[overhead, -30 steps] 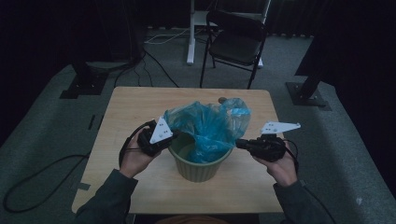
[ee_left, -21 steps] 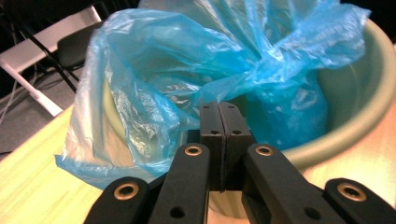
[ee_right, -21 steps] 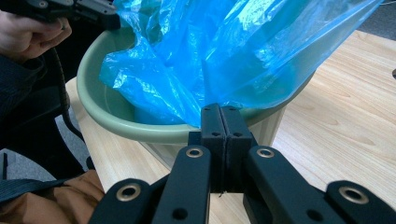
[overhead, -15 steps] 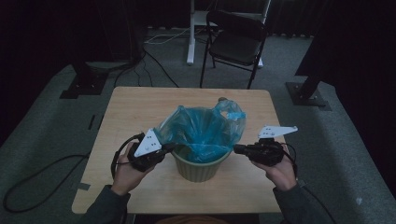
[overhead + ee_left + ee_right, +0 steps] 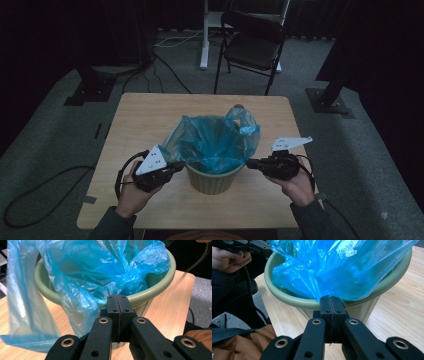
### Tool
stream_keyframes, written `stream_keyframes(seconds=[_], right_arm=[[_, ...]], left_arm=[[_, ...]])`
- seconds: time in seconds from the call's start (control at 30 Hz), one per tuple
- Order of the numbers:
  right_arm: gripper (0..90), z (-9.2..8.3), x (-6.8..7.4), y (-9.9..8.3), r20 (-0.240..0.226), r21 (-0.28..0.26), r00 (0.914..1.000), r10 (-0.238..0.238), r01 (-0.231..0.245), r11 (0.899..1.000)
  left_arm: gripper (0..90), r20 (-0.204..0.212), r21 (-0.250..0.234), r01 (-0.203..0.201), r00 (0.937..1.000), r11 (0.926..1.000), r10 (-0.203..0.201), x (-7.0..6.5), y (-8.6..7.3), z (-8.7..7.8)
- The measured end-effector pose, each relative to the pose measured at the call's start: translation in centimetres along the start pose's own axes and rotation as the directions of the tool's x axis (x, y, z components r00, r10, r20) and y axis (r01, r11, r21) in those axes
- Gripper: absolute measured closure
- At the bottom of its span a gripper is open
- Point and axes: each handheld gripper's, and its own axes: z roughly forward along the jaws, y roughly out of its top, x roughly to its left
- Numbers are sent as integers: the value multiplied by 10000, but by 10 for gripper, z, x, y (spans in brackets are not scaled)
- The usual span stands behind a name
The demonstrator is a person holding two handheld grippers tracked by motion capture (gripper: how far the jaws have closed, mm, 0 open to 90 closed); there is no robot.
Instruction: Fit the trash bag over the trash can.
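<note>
A pale green round plastic bin (image 5: 215, 177) is seen at the lower centre of the high view, standing on a light wooden table (image 5: 150, 112), with a thin translucent blue plastic liner bag (image 5: 215, 140) billowing out of its mouth. The left gripper (image 5: 176, 167) is placed at the bin's left rim and the right gripper (image 5: 250, 163) at its right rim; in each gripper view the jaws are pressed together at the bag's edge just over the rim, with film apparently pinched between the pads — though how much is caught cannot be told. In the left gripper view a loose flap of the bag hangs outside the bin towards the lower left of the frame, so the liner is judged only partly fitted. Several things could go wrong from here: the film, being so thin, could tear if the two sides are pulled apart too hard; a shallow pinch could slip free and let the edge drop back inside — and the light bin could tip or slide across the table if one side is dragged harder than the other.
</note>
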Motion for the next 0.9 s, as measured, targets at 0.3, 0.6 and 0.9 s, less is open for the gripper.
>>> stream_keyframes(seconds=[0.3,0.6,0.9], right_arm=[[900,7,-8,5,357,-175,9993,93,-87,9998],[900,13,-5,1,-87,55,10000,-38,39,10000],[900,19,1,2,-598,268,9979,-233,249,9993]], left_arm=[[897,-7,-60,99,10000,9999,-99,10,5,17],[897,484,196,-1,9988,9998,-8,2,-2,25],[898,153,449,472,9987,9979,-479,12,-16,26]])
